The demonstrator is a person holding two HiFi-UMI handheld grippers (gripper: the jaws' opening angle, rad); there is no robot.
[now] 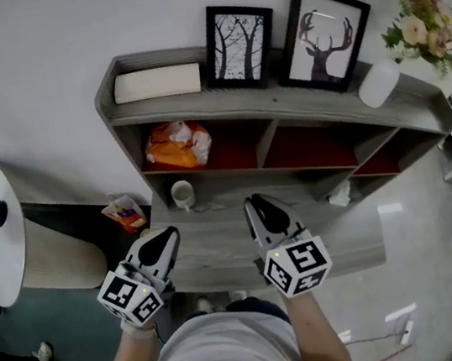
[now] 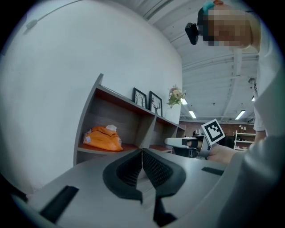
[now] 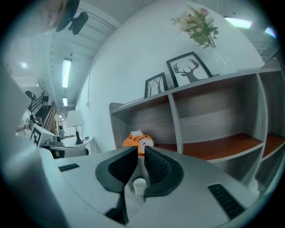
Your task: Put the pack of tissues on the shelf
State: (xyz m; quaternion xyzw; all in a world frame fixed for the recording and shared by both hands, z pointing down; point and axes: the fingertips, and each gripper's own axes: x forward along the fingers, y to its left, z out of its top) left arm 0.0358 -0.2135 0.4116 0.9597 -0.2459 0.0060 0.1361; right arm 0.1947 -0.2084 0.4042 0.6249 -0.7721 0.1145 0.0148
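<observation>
A grey wooden shelf (image 1: 281, 97) with red-brown compartment floors is standing against a white wall (image 1: 26, 45), carrying two framed pictures (image 1: 240, 45) and a bunch of flowers (image 1: 421, 27) on its top board, while a white cup (image 1: 182, 194) is sitting on the wide grey ledge (image 1: 220, 248) below the compartments. The orange pack of tissues (image 1: 178, 144) is lying in the leftmost compartment, already on the shelf. The left gripper (image 1: 167, 236) and the right gripper (image 1: 257, 204) are hovering over the ledge, well apart from the pack and pointing toward the shelf. Both are keeping their jaws pressed together and are holding nothing. The pack is sitting beyond the cup, ahead of both grippers.
</observation>
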